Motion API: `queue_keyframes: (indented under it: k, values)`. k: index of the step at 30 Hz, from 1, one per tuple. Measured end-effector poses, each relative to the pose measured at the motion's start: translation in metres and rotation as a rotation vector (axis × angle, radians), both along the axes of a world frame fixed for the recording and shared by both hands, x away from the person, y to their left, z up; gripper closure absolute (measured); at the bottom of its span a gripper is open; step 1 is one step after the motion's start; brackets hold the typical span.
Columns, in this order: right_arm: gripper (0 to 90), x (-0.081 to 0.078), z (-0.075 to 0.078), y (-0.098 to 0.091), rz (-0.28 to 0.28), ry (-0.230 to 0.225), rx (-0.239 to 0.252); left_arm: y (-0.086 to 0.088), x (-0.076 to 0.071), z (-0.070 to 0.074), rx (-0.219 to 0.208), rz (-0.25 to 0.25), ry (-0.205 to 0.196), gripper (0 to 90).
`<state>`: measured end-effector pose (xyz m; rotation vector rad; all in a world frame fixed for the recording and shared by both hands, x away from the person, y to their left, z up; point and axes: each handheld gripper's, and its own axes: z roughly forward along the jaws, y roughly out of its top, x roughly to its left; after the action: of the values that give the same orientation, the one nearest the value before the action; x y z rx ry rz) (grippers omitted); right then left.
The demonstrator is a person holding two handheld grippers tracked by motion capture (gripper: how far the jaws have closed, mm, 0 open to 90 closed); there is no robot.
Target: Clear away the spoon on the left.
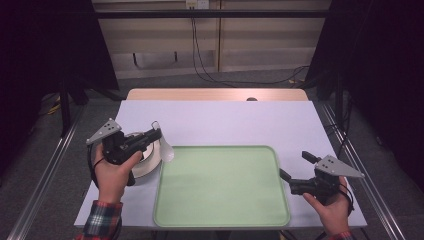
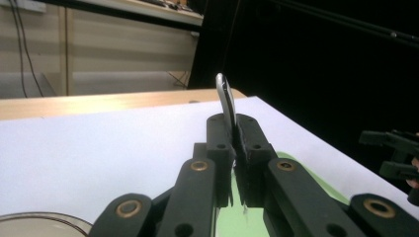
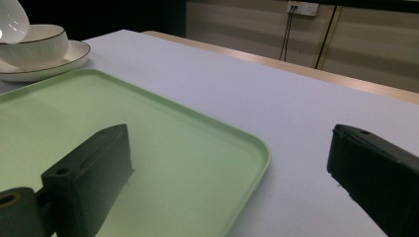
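Observation:
My left gripper (image 1: 157,134) is shut on a white spoon (image 1: 166,151) at the table's left side. It holds the spoon over the right edge of a white bowl (image 1: 149,150) that sits on a white plate (image 1: 145,169). In the left gripper view the spoon's handle (image 2: 225,96) sticks up past the closed jaws of the left gripper (image 2: 233,123). The spoon's rounded end (image 3: 11,19) hangs above the bowl (image 3: 37,45) and plate (image 3: 64,58). My right gripper (image 1: 295,165) is open and holds nothing. It hovers at the right edge of a green tray (image 1: 222,187).
The tray (image 3: 163,148) lies bare in the middle of the white table (image 1: 225,122). A strip of wood (image 1: 215,94) runs along the table's far edge. Dark curtains and floor cables lie beyond it.

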<state>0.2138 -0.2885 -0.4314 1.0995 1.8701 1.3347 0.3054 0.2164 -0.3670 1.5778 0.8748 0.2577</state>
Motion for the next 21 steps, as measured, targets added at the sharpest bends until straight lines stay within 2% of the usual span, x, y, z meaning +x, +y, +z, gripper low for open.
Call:
queue_keyframes:
  k: [2, 5, 7, 21]
  values:
    - [3.1, 0.000, 0.000, 0.000, 0.000, -0.002, 0.000, -0.004, 0.000, -0.004, 0.011, -0.022, 0.010, 85.9]
    - [3.1, -0.001, 0.000, 0.000, -0.006, 0.000, 0.002, -0.011, -0.001, -0.007, 0.019, -0.029, 0.022, 85.9]
    - [3.1, 0.000, 0.001, 0.000, -0.009, -0.003, 0.002, -0.015, -0.001, -0.011, 0.010, -0.049, 0.027, 85.9]
    - [3.1, 0.000, 0.001, -0.001, -0.009, -0.011, 0.000, -0.027, -0.006, -0.020, 0.023, -0.083, 0.058, 85.9]
